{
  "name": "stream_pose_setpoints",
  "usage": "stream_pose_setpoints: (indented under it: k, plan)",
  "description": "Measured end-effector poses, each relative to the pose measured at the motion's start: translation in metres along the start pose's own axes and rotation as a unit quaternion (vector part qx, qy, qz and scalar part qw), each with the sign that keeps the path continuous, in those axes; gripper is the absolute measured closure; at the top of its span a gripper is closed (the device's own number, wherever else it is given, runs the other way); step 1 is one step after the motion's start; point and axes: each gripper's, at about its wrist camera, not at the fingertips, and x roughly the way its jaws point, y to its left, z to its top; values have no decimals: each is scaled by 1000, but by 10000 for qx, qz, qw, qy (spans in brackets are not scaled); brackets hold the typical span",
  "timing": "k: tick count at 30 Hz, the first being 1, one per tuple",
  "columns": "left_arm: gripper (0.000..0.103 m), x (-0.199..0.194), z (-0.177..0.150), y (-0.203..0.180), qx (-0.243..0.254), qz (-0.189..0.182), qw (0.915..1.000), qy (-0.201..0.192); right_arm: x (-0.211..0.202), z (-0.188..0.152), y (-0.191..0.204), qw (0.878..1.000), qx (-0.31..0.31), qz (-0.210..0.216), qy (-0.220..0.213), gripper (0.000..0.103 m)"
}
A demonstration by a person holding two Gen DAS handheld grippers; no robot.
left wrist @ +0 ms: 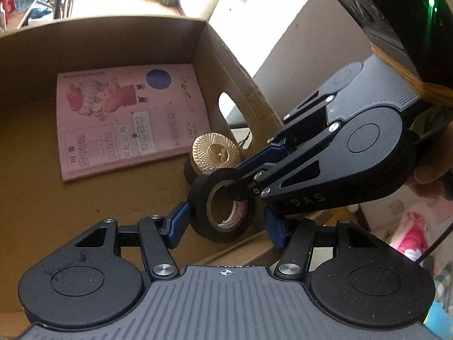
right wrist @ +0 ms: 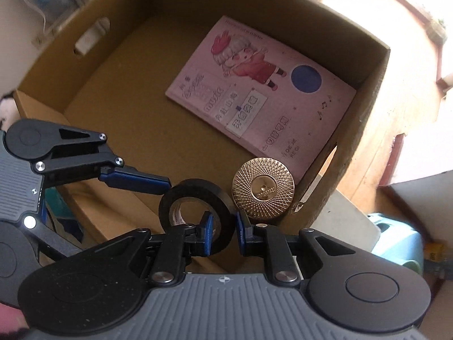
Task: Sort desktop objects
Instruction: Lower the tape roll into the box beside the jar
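Black tape roll [right wrist: 195, 212] is hanging over the cardboard box [right wrist: 56, 65], right gripper [right wrist: 223, 228] pinching its ring wall, one finger through the core. The left gripper [left wrist: 223, 223] is bracketing it; contact unclear. Best lowering beside the gold lid [right wrist: 263, 189], clear of the pink booklet [right wrist: 254, 99], then letting go.

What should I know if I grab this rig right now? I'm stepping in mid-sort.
Right gripper: shut on the wall of the black tape roll, one finger through its hole.
Left gripper: closed across the same roll's outside, one pad touching it; the other pad is partly hidden.
Things: the roll is held at the near corner of the cardboard box. The pink booklet and gold-lidded jar lie inside.
Done: booklet and jar boxed.
Left: lower the roll in and release both grippers.
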Motion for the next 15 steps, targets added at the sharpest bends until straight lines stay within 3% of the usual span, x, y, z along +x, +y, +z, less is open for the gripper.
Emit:
stream_pose_setpoints:
  k: [8,15]
  plan:
    - [39,7,5,2,-38,-129,9997,184,11,16,6,9962,-392,-439,642,87]
    - [34,6,4,8,-119,-213,9996,168,12,16,8,9952,-501,-485,692,86]
